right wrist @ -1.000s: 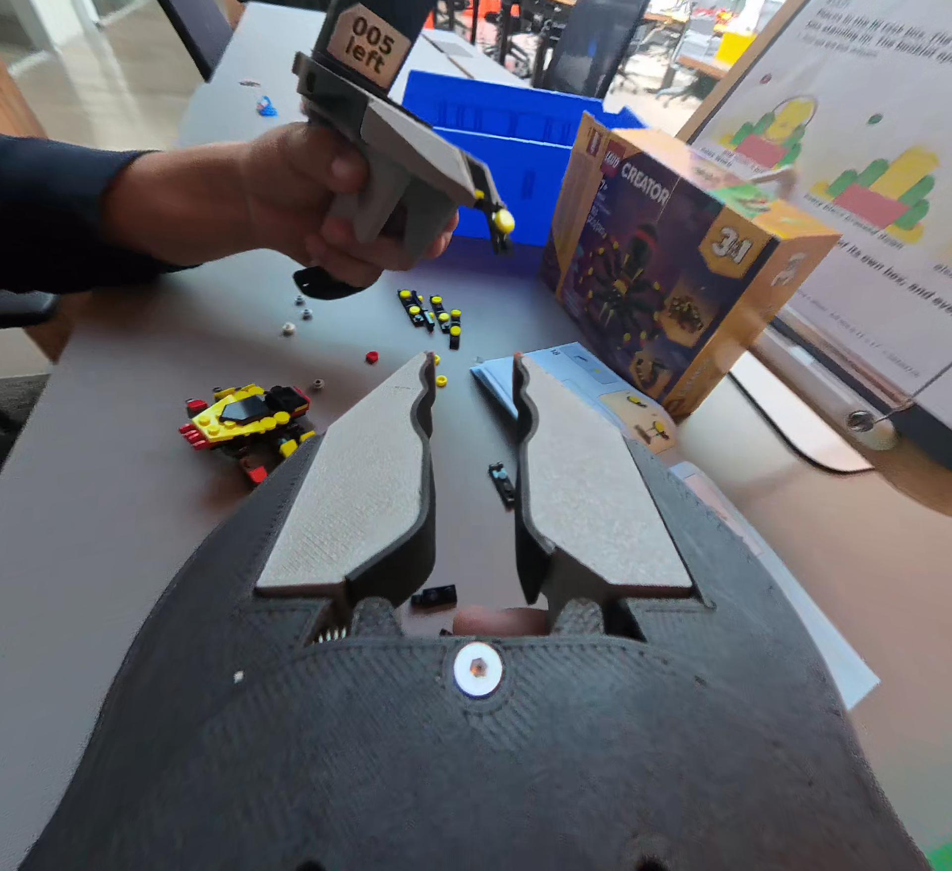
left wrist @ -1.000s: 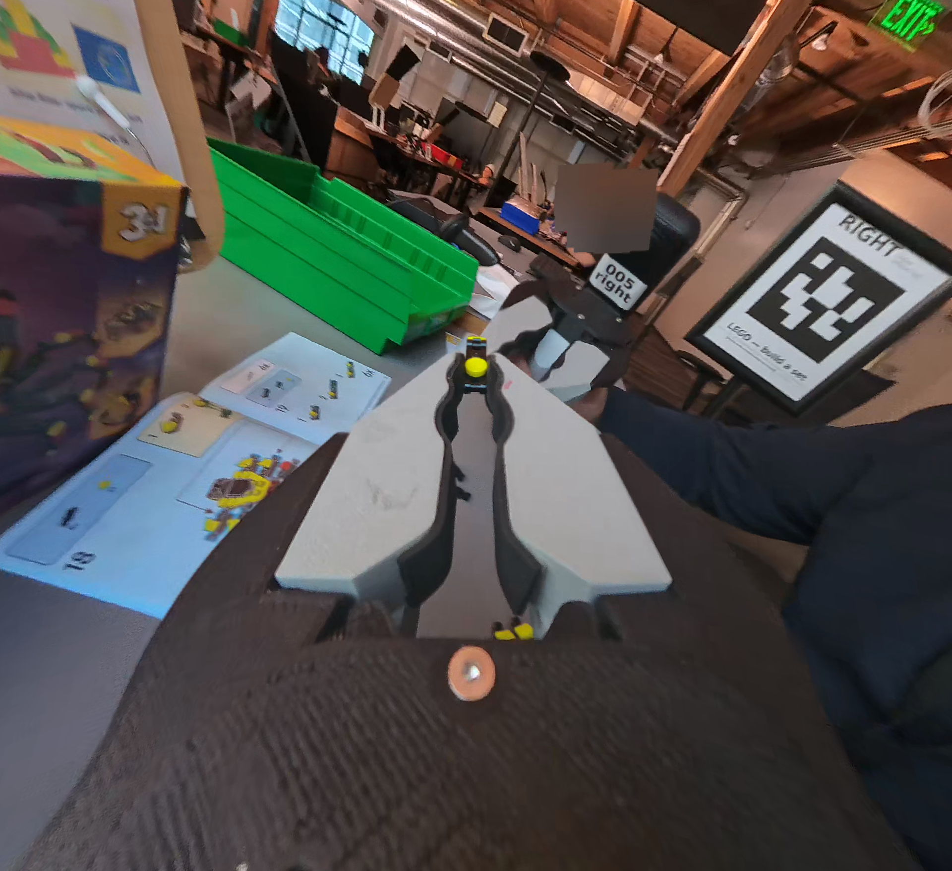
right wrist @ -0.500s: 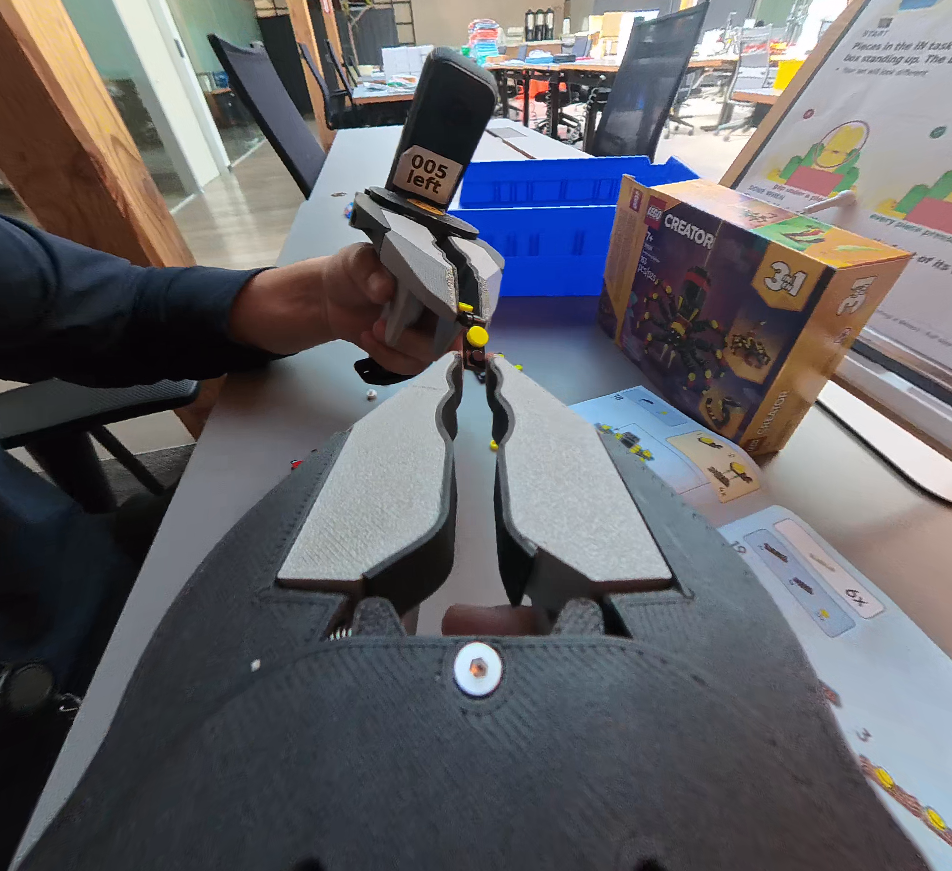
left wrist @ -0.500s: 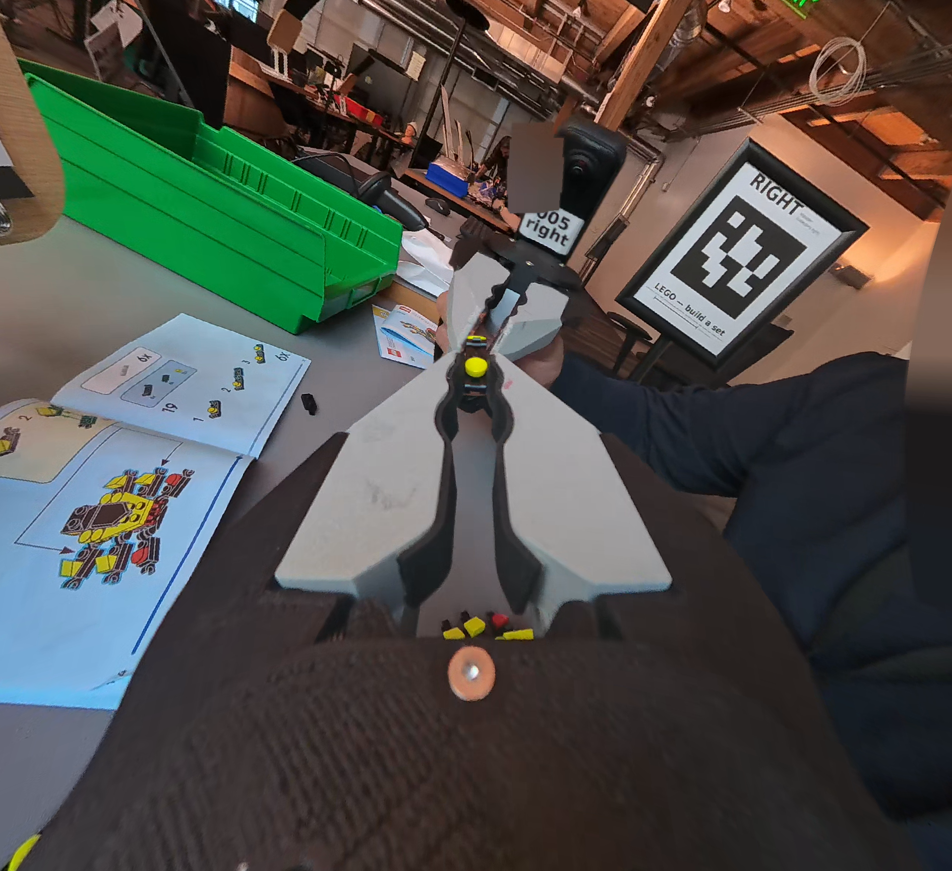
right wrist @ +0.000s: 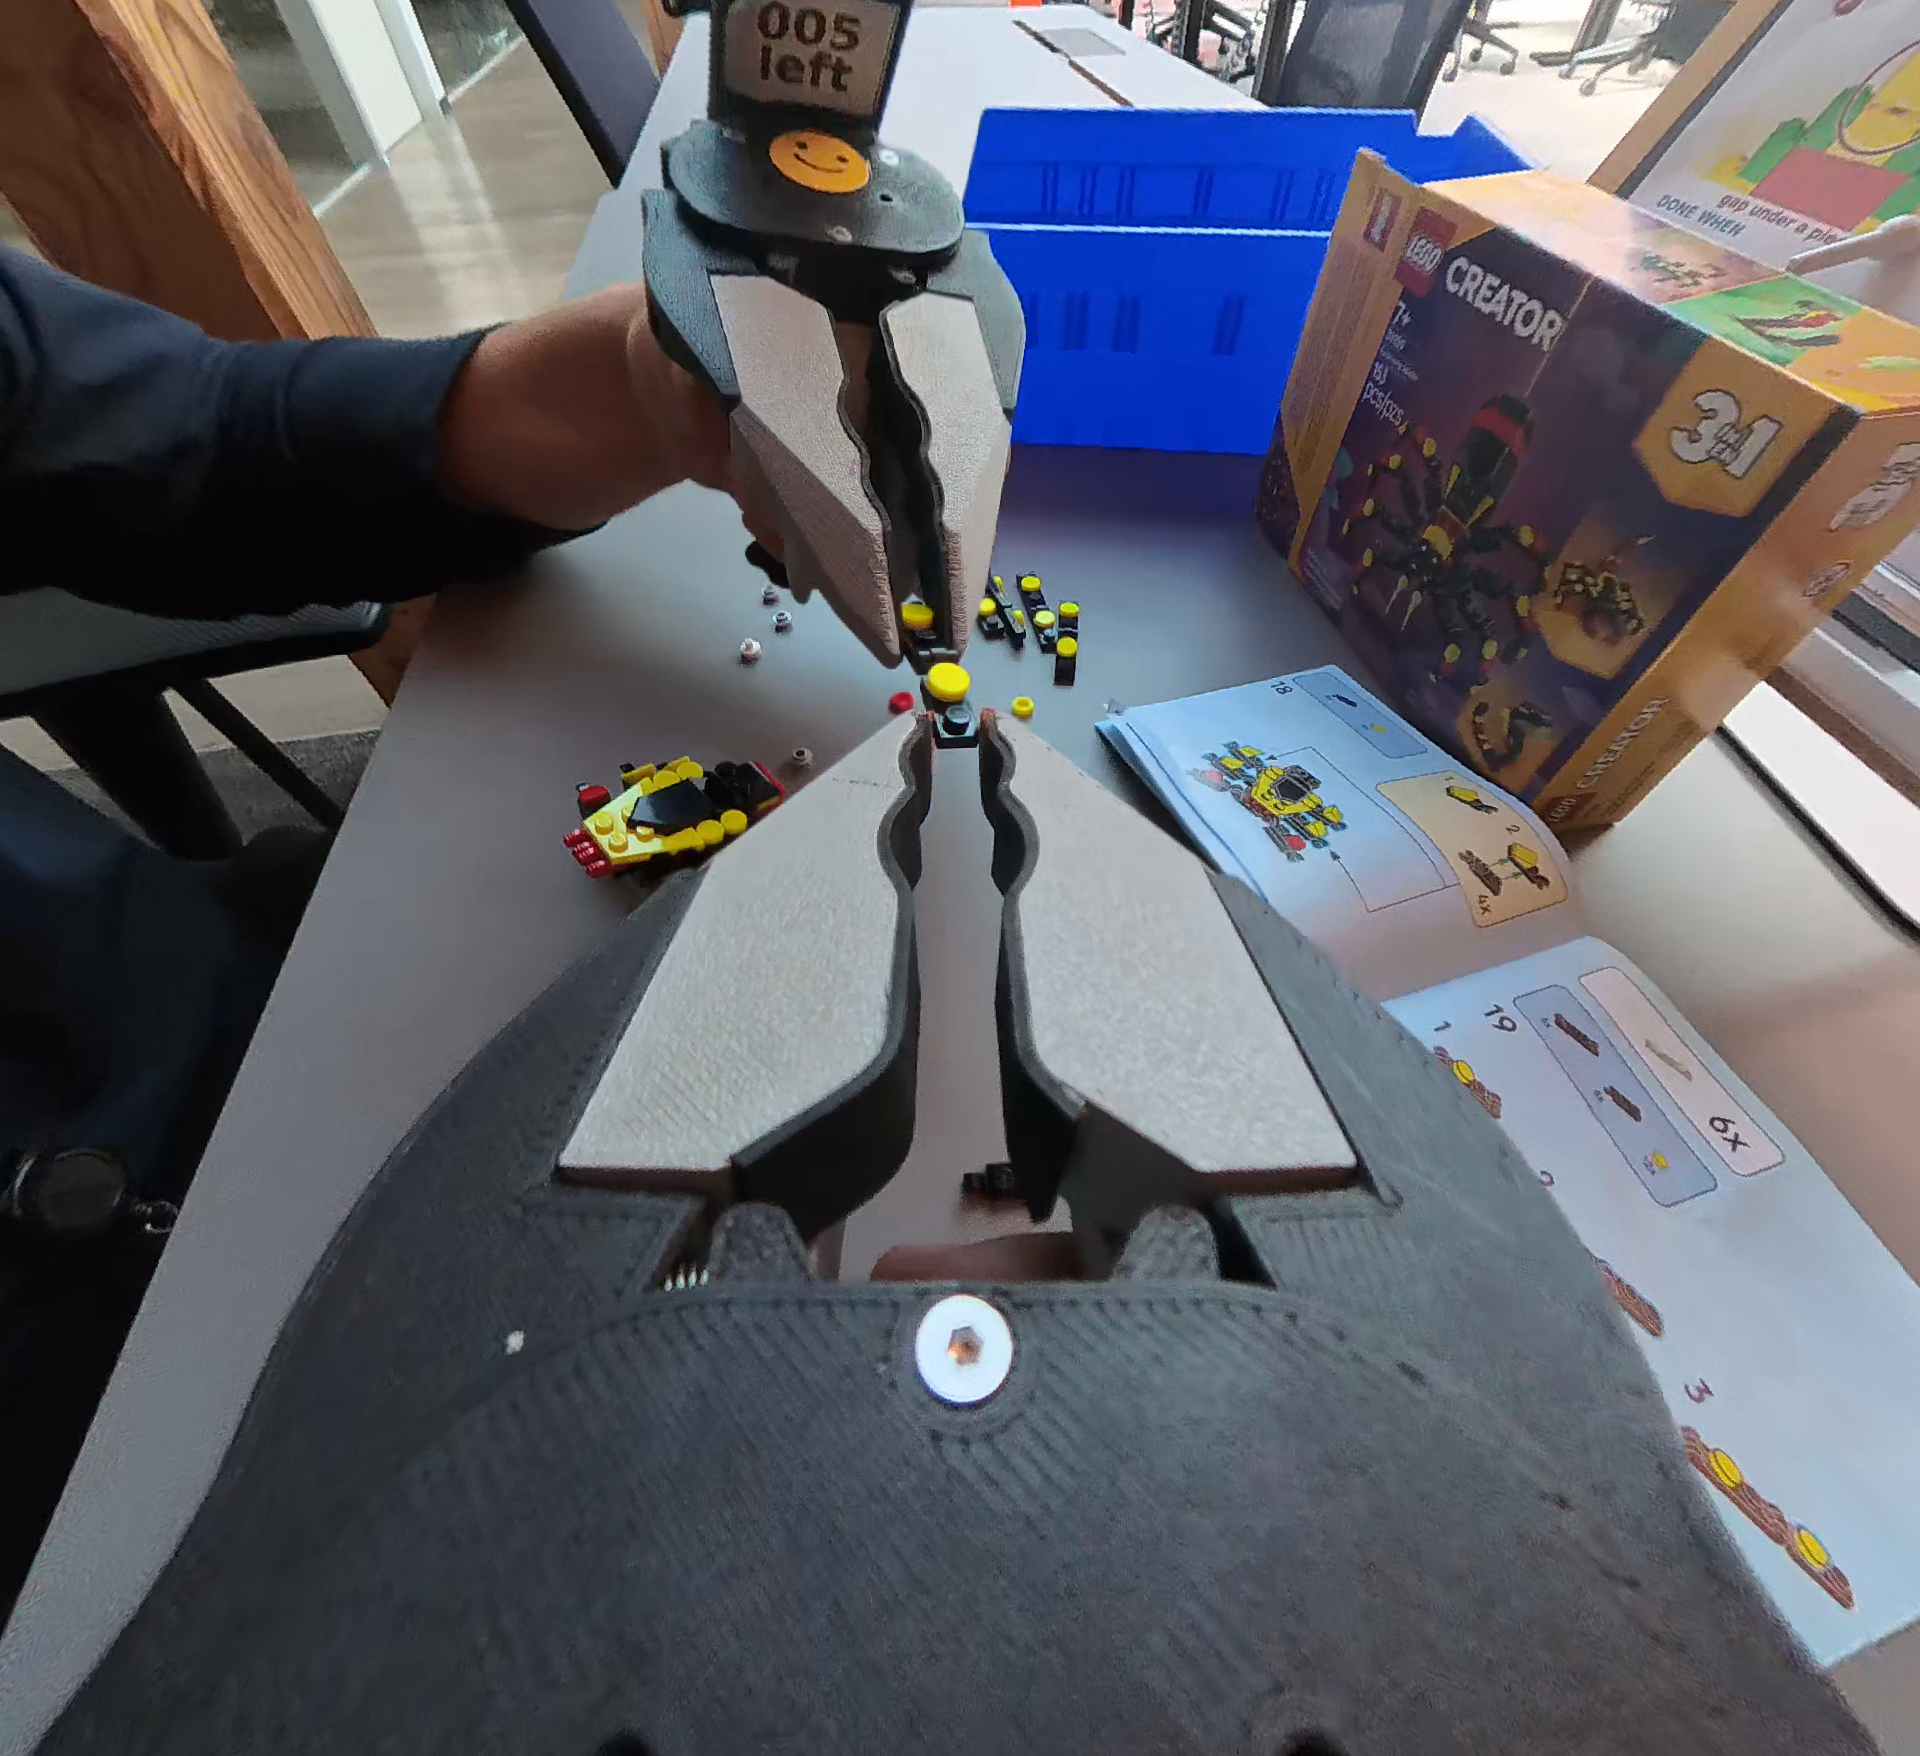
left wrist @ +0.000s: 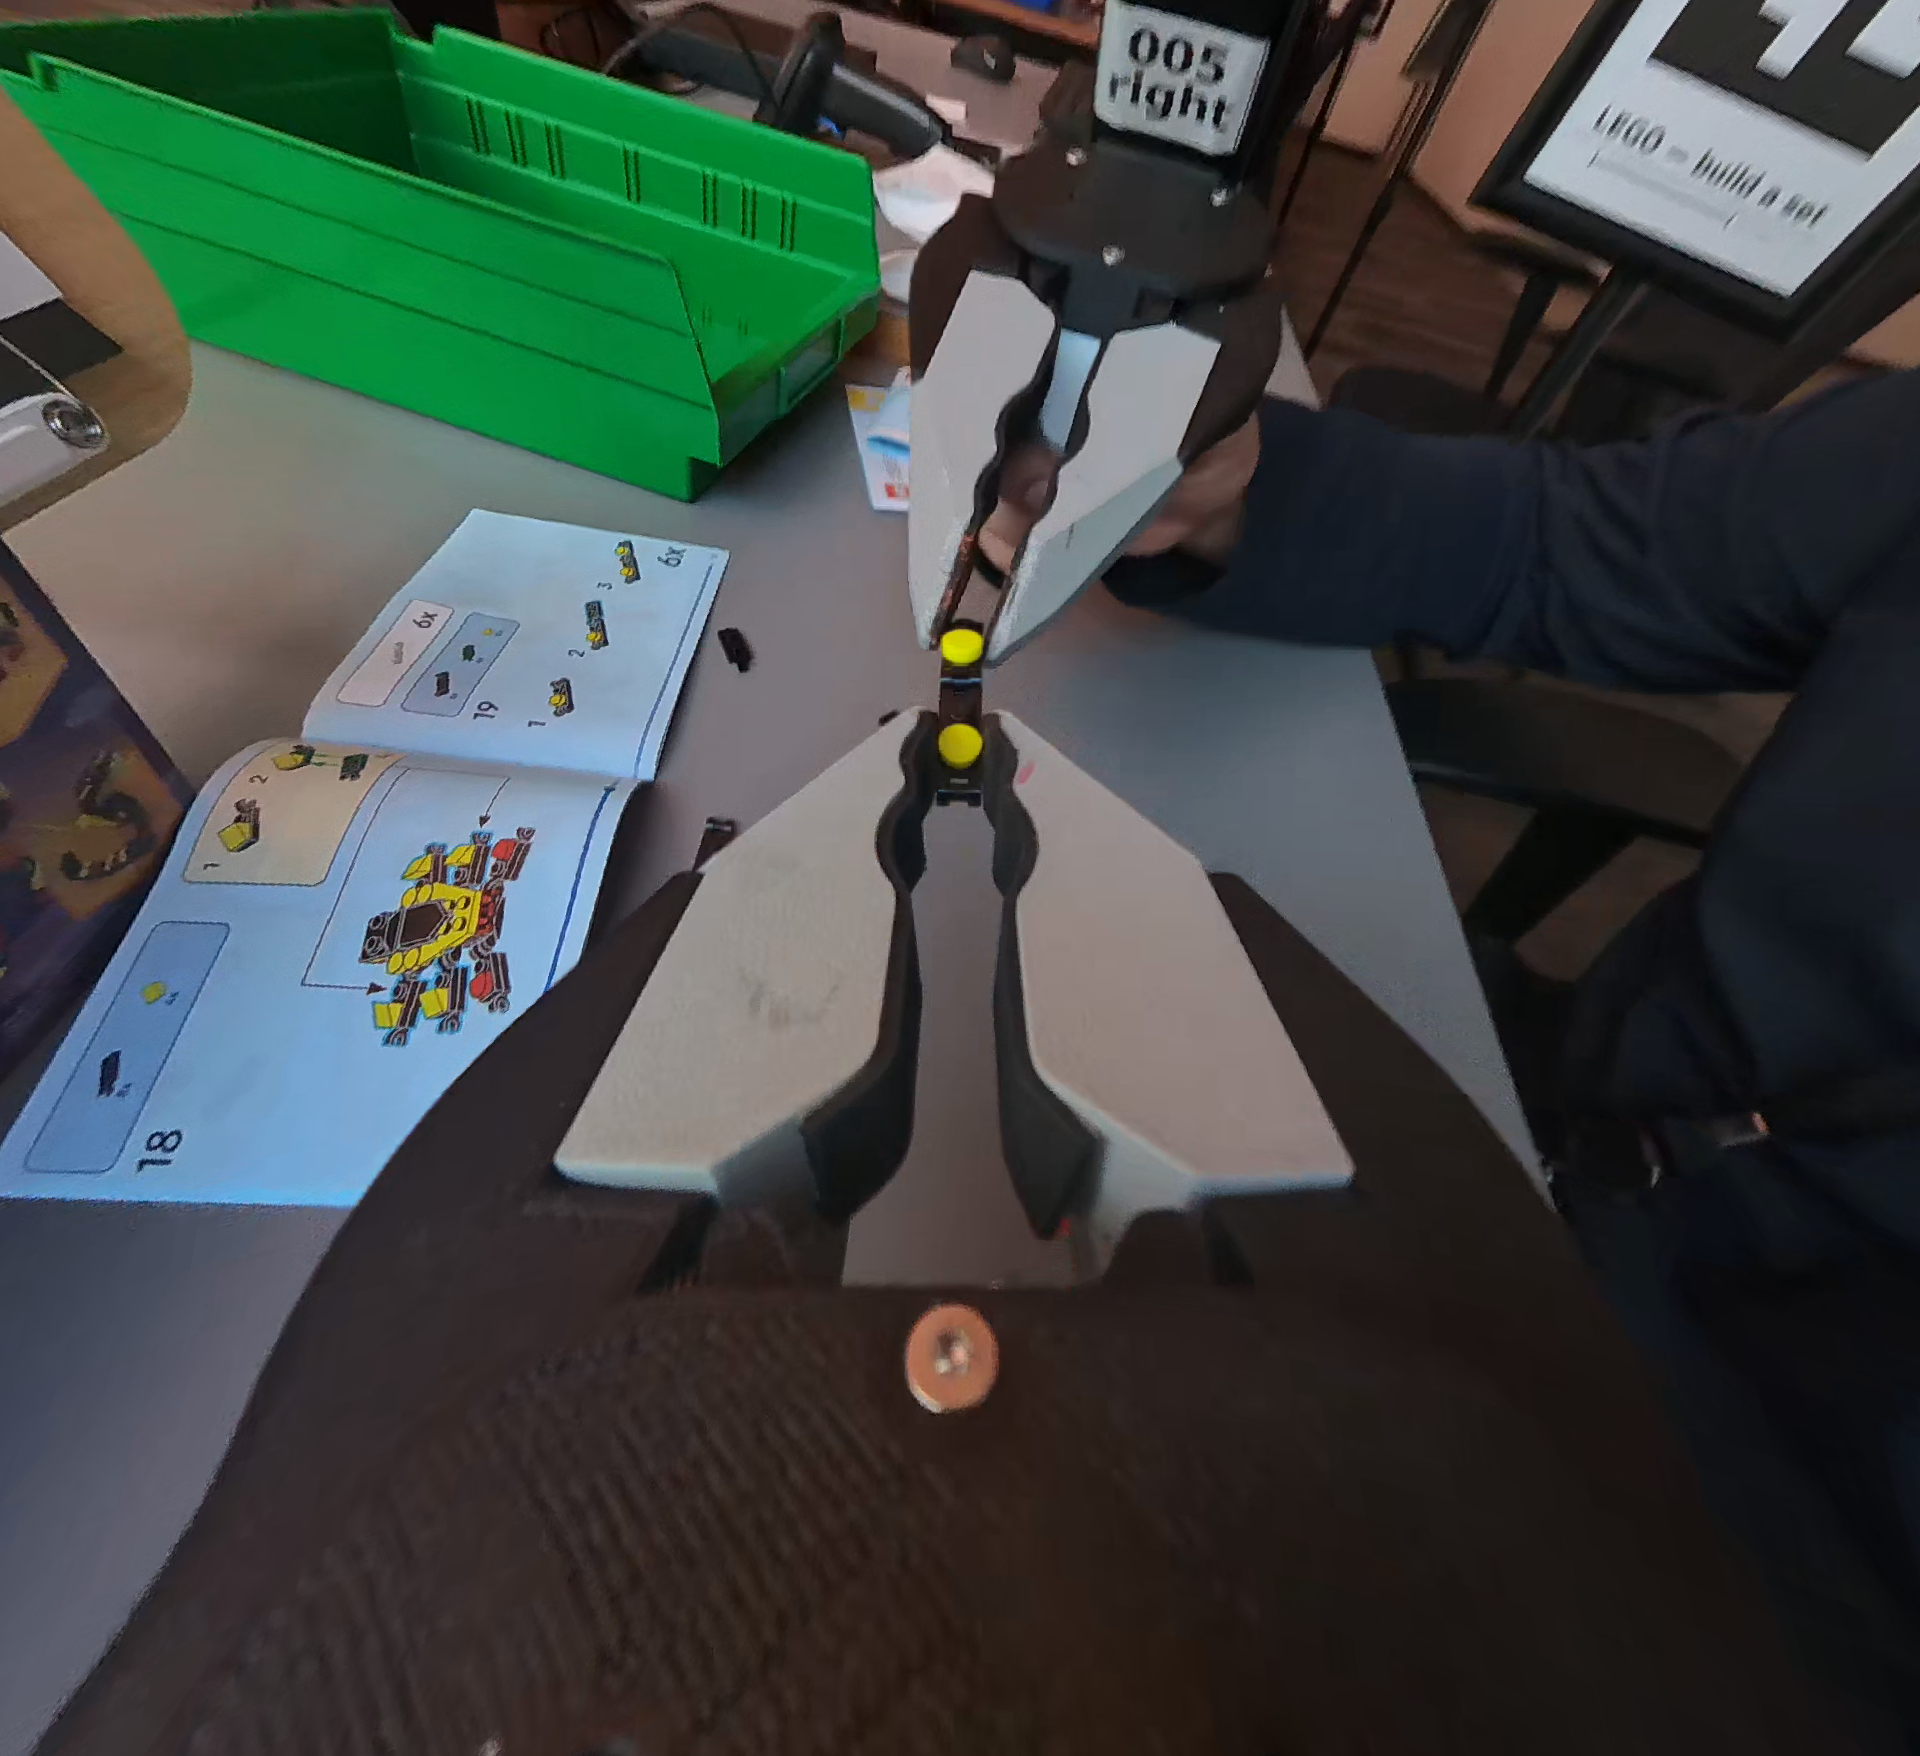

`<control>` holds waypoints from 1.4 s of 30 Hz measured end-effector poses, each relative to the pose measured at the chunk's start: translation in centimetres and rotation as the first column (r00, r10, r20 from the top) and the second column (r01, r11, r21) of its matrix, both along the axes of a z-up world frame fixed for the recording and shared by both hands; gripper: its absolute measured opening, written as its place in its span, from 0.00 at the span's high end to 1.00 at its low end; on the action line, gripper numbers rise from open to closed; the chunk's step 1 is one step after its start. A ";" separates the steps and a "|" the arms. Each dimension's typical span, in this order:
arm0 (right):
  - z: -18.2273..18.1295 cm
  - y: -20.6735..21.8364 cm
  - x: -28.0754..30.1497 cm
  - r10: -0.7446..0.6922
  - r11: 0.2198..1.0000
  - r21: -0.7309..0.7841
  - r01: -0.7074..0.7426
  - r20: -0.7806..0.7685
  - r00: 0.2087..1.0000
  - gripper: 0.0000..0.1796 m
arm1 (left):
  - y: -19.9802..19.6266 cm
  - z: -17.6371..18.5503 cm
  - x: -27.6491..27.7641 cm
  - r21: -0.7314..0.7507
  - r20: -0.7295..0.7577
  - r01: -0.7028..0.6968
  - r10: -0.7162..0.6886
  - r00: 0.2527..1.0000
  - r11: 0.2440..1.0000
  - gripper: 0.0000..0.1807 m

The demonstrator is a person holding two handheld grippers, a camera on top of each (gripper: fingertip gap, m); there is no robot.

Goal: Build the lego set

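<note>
My left gripper is shut on one end of a thin black Lego piece with two yellow round studs. My right gripper faces it tip to tip and is shut on the other end of the same piece. The piece is held in the air above the grey table. The right gripper also shows in the left wrist view, and the left gripper in the right wrist view. A partly built yellow, black and red model lies on the table below left.
The open instruction booklet lies flat. The Lego box stands at the right, a blue bin behind it. A green bin stands at the far left. Loose black and yellow pieces lie under the grippers. A framed sign stands off the table. Less than 4 cm separates the two grippers' tips.
The right gripper was open and apart from the left one. It has come up tip to tip and shut on the free end of the black piece. The left gripper kept its hold.
</note>
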State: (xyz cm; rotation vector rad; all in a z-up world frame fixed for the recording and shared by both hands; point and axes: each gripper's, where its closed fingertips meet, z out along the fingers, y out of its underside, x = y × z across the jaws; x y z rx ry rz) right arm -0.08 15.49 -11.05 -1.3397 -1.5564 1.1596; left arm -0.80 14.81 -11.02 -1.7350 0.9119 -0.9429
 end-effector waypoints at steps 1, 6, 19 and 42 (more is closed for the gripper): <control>-0.3 -0.1 0.0 0.005 1.000 0.015 -0.005 0.013 1.000 0.97 | -0.1 -0.4 0.0 0.008 -0.034 0.005 -0.004 0.999 1.000 0.97; -1.6 -0.3 0.2 0.015 0.997 0.068 -0.021 0.081 0.997 0.97 | -0.4 -2.1 0.2 0.004 -0.140 0.020 -0.020 0.990 1.000 0.97; -3.2 -0.1 0.5 0.021 0.991 0.127 -0.040 0.148 0.989 0.97 | -0.1 -3.4 0.5 0.032 -0.218 0.016 -0.009 0.976 0.999 0.97; -4.9 3.5 0.9 -0.088 0.995 0.051 0.081 0.162 0.983 0.94 | -1.7 -8.6 -11.0 -0.176 -0.567 -0.164 0.037 0.823 0.971 0.97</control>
